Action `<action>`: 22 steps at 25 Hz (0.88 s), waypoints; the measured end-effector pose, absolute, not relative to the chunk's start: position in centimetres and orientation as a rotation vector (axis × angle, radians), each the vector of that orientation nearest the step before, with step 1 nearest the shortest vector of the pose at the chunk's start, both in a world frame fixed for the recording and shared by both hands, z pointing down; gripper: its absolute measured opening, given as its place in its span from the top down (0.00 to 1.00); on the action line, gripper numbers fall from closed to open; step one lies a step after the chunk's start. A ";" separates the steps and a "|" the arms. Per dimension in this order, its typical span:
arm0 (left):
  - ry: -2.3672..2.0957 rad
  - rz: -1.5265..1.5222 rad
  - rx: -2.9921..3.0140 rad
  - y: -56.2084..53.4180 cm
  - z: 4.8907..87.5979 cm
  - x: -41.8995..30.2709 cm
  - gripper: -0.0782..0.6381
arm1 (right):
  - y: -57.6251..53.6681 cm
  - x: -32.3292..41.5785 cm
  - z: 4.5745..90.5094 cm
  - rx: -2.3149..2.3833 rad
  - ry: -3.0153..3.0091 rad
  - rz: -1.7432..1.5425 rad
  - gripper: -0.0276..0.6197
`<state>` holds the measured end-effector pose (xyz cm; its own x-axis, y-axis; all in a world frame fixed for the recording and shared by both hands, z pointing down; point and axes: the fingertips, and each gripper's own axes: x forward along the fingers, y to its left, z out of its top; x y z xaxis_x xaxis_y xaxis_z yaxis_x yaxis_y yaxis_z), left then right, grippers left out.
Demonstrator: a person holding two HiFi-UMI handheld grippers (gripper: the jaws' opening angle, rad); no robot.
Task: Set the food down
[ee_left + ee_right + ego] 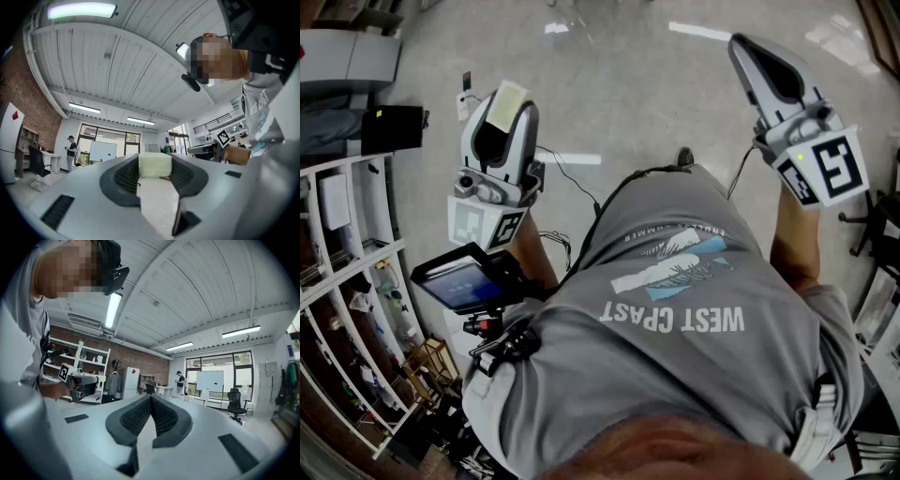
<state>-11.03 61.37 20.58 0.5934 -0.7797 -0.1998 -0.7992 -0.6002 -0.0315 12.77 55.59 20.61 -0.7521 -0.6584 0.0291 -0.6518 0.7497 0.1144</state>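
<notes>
My left gripper point(508, 96) is raised in front of the person's chest and points away from them. It is shut on a pale yellow-white block of food point(507, 106). In the left gripper view the block point(155, 165) sits squarely between the two dark pads point(125, 177), near the tips of the left gripper point(155, 171). My right gripper point(742, 45) is held up at the right, also pointing away. Seen in the right gripper view, the right gripper point(151, 400) is shut with its ribbed pads touching and nothing between them. Both gripper views look up toward the ceiling.
White shelving point(347, 281) with small items stands at the left, and a black box point(392, 128) lies beyond it. A small screen point(464, 281) hangs at the person's chest. Cables point(572, 178) trail over the pale floor. An office chair point(877, 220) stands at the right.
</notes>
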 end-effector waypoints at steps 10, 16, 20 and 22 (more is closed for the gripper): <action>1.346 0.239 -2.711 61.4 21.0 -11.1 0.65 | 55.7 12.6 20.7 1.078 -2.890 -0.124 0.94; 1.358 0.226 -2.714 60.7 20.7 -10.5 0.65 | 55.2 12.7 19.6 1.043 -2.957 -0.088 0.94; 1.369 0.229 -2.715 60.3 20.3 -10.2 0.65 | 54.6 12.9 19.4 1.032 -2.964 -0.065 0.94; 1.377 0.227 -2.714 60.0 20.1 -10.1 0.65 | 54.3 13.0 19.2 1.028 -2.967 -0.058 0.94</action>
